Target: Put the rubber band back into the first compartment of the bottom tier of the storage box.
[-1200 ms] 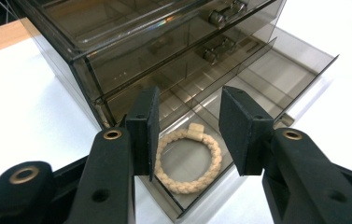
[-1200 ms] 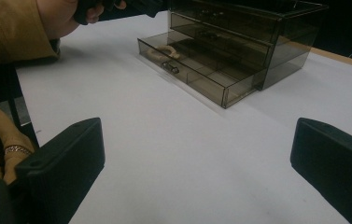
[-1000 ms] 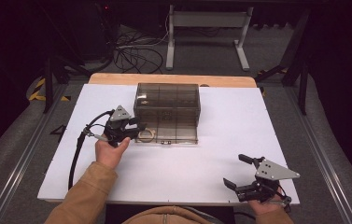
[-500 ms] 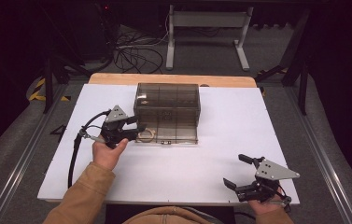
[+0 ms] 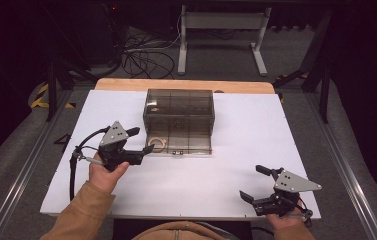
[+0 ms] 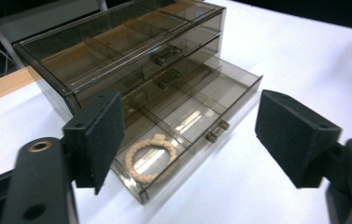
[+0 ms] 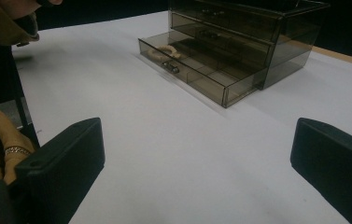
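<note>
The bracelet (image 6: pixel 151 157) lies in the open bottom drawer (image 6: pixel 229 100) at lower centre of the left gripper view, released; the left gripper (image 5: pixel 142 141) – jaws just opened wide, empty – should be drawn clear before the drawer is pushed shut squarely; the right gripper (image 5: pixel 254 183) rests open, empty.

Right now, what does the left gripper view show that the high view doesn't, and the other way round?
Left gripper view: the drawer handles up close, and the dividers splitting the open bottom drawer into compartments.

High view: both hands, the left gripper near the drawer, the right gripper at the near right corner with open jaws, and cables on the floor beyond the table.

Both: the smoky clear organizer, its bottom drawer pulled out, and the beaded bracelet in the end compartment nearest the left gripper.
</note>
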